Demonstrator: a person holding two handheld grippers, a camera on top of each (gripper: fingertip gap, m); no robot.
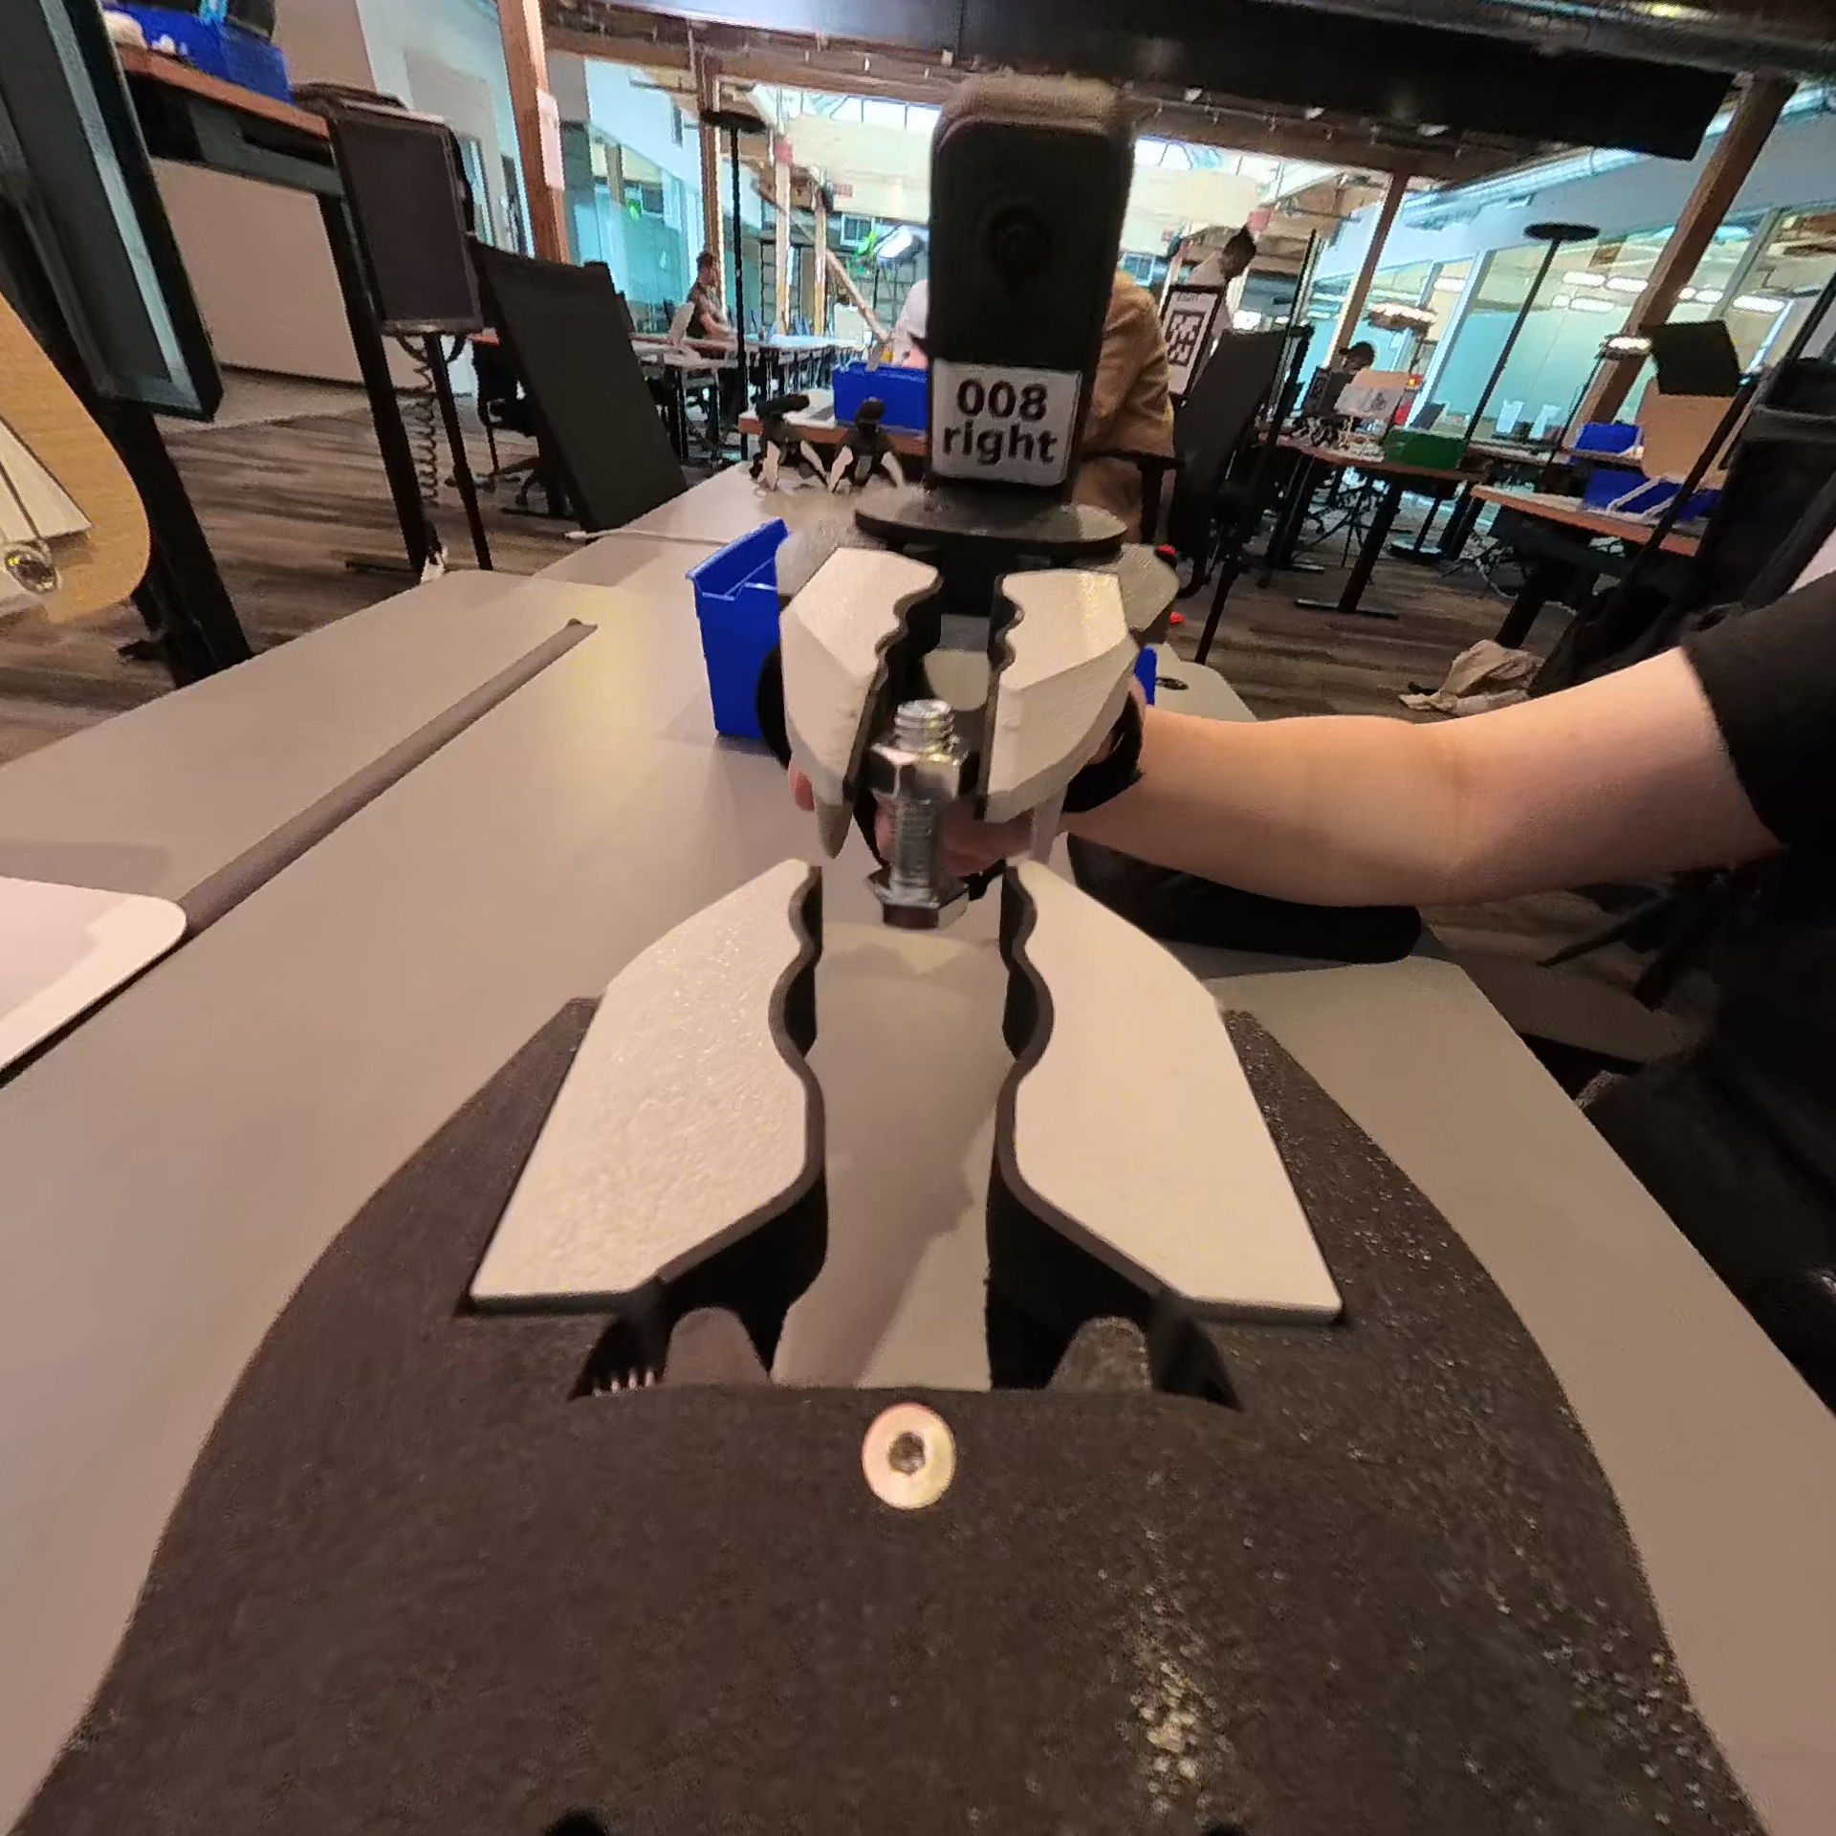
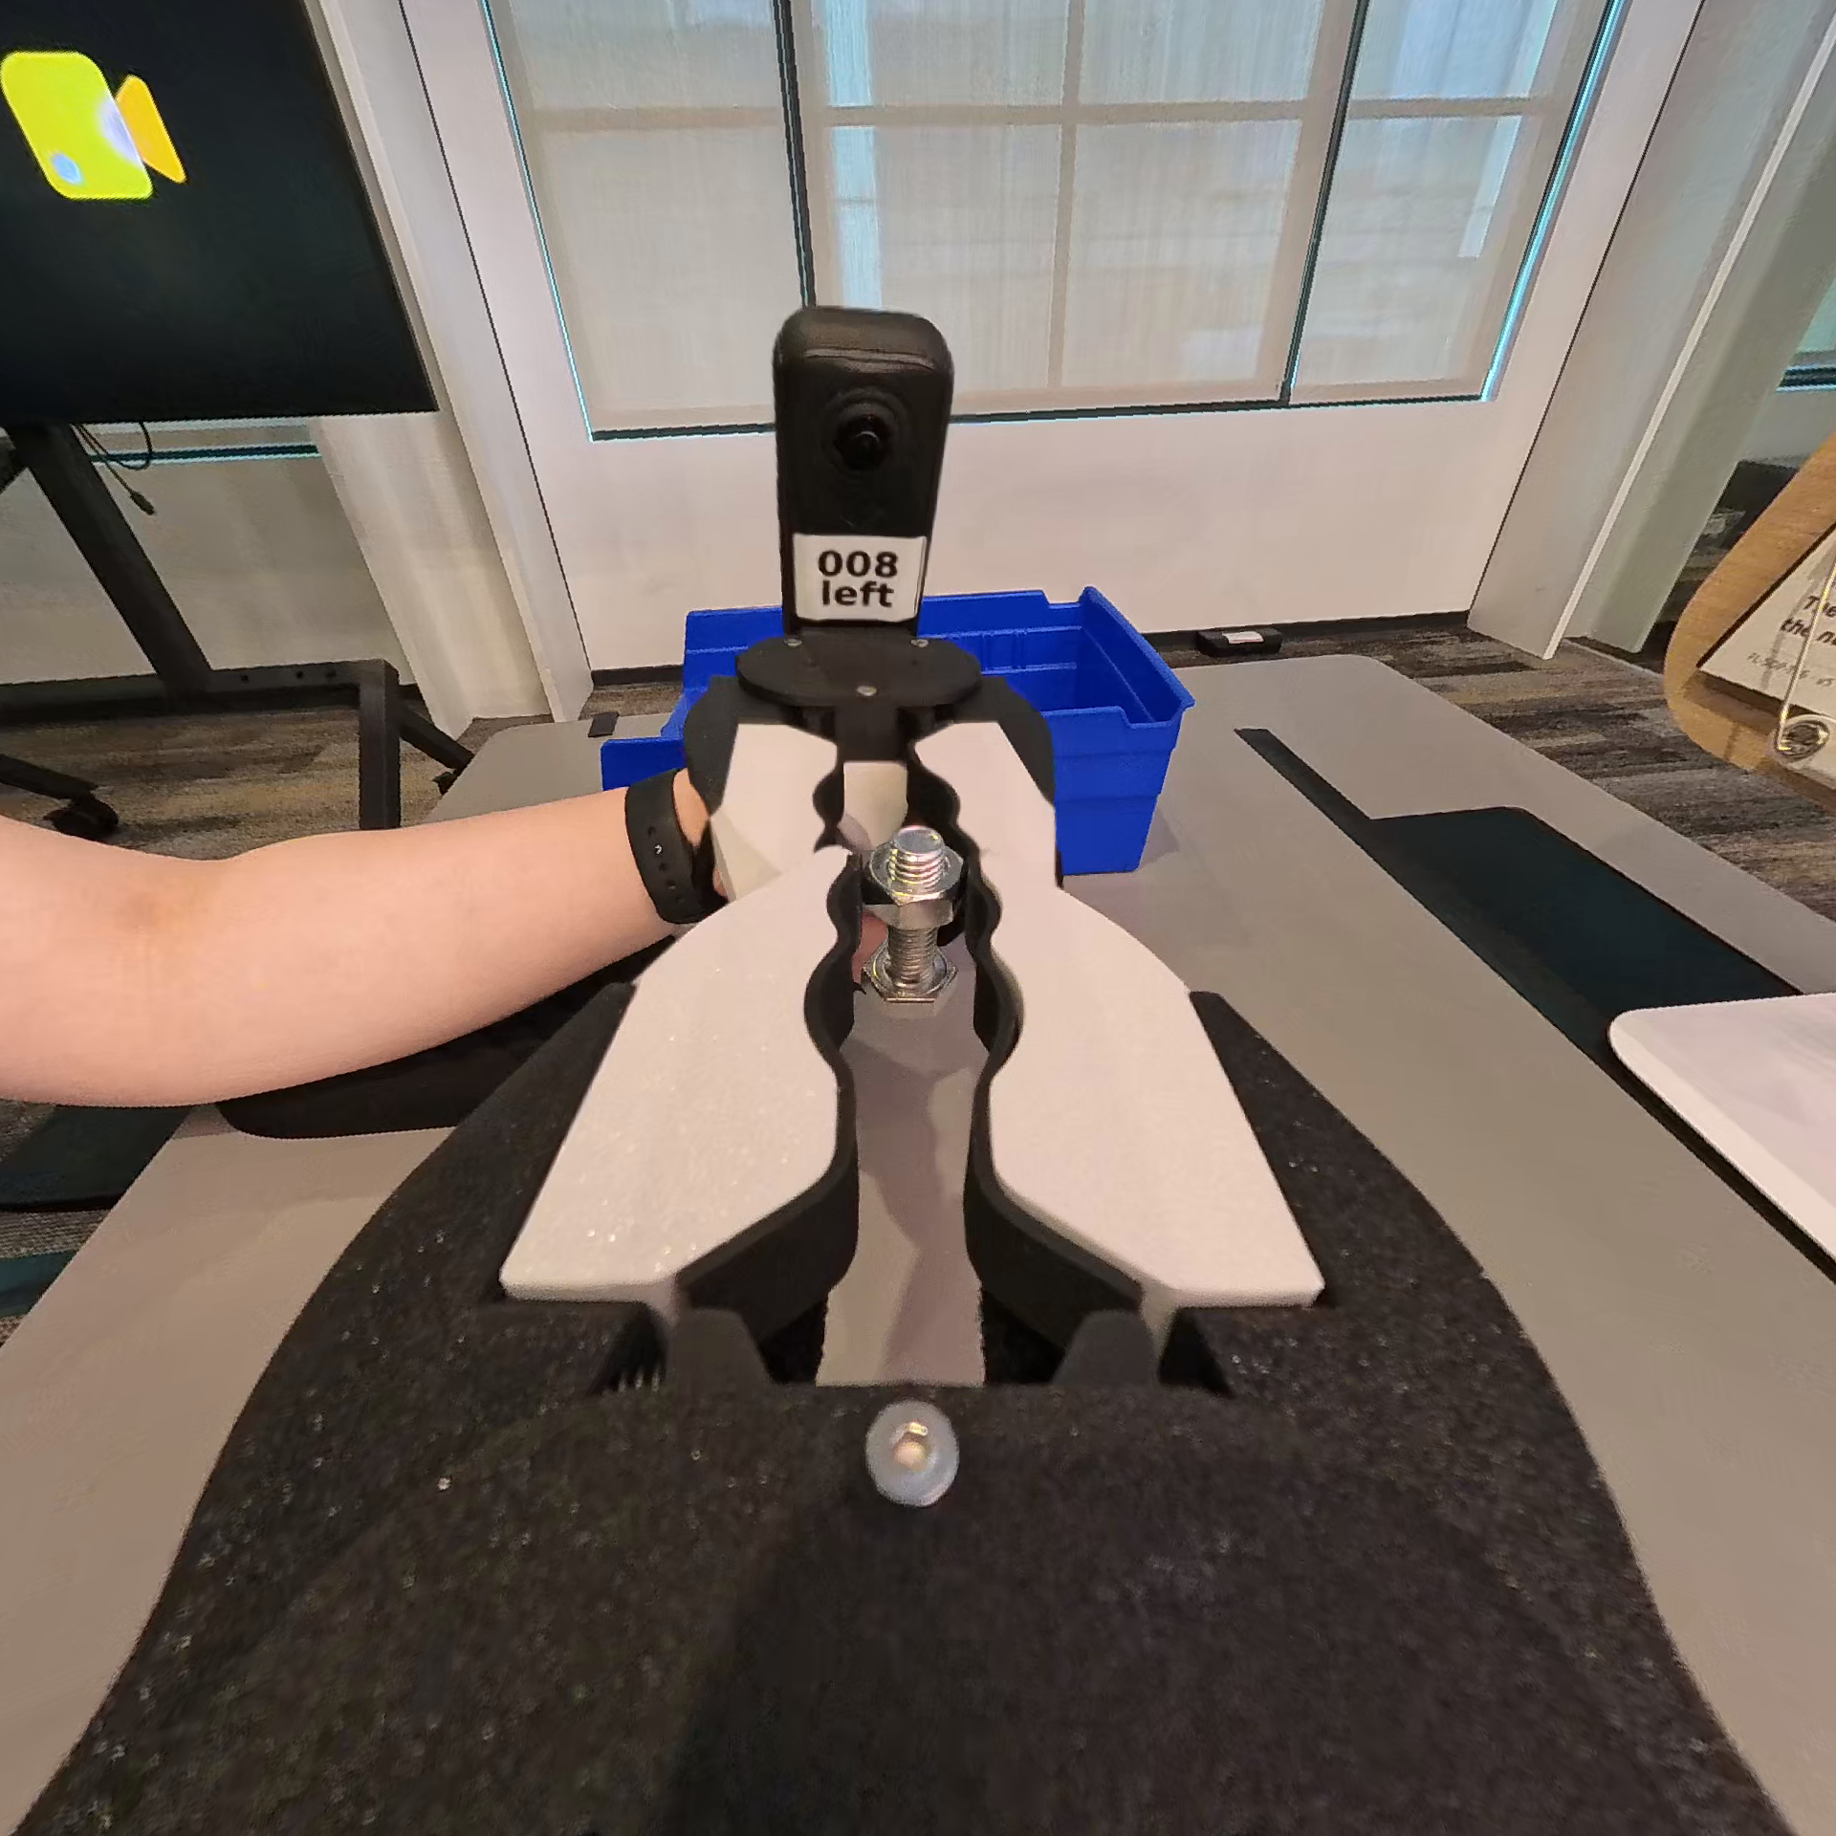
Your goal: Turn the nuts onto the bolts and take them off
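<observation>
Left wrist view: the left gripper (image 1: 909,874) points forward with its jaws set apart around a clear gap, nothing between them. Just past its tips a silver bolt (image 1: 916,844) stands upright, head down on the grey table (image 1: 348,894). A nut (image 1: 914,767) sits high on the thread, with a short length of thread showing above it. The right gripper (image 1: 919,785) faces back from the far side, its white fingers (image 1: 849,686) closed in on either side of that nut and pressing its flats. A blue bin (image 1: 735,636) stands behind the right gripper's left finger.

Right wrist view: the right gripper (image 2: 912,879) has its jaws drawn narrow, and the nut (image 2: 911,887) is pinched between the tips. The bolt (image 2: 909,954) runs down from the nut to its hex head, which rests on the table (image 2: 1391,994) in the gap. Beyond the tips, the left gripper (image 2: 879,844) faces this way with jaws apart, holding nothing, and the blue bin (image 2: 1093,695) lies behind it.
</observation>
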